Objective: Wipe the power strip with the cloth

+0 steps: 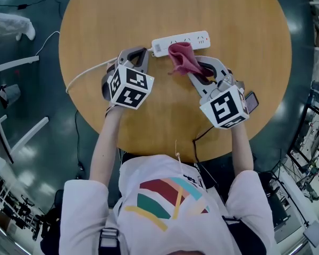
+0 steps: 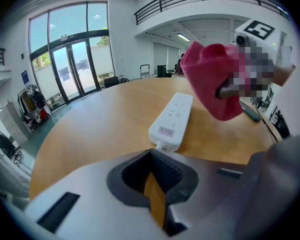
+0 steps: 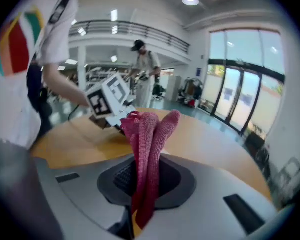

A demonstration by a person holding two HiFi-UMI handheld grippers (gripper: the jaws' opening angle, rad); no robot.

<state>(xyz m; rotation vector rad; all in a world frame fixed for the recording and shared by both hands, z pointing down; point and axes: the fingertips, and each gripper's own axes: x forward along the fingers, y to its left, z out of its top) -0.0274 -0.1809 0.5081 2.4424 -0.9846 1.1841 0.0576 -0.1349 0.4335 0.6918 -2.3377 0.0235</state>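
**Table** [image 1: 228, 15]: round, wood top, over a dark floor [image 1: 21, 116]. The near edge is by the person's body. There is wide bare wood beyond the strip and to both sides of it, with a smaller bare patch between the two grippers.

**Strip** [image 1: 181, 42]: lies flat near the middle of the table, well in from every edge, running left to right in the head view. It is a long white bar with rounded corners and sockets along its top. A pale label sits at the cord end (print too small to read).

**Cord** [image 1: 87, 70]: white. It leaves the strip's left end, curves across the wood and drops over the left edge.

**Left gripper** [image 2: 154, 164]: jaws together with nothing between them; only a thin slit shows wood. The tips are just beside the strip's cord end.

**Right gripper** [image 3: 144, 164]: jaws clamped on the cloth, which stands up out of them in folds.

**Cloth** [image 1: 183, 58]: pink-red knit, bunched. In the head view its top overlaps the strip's near edge at mid-length. Whether it touches the strip I cannot tell.

**Device** [image 1: 251, 101]: dark and flat, just beside the right gripper's cube, toward the table's right edge.
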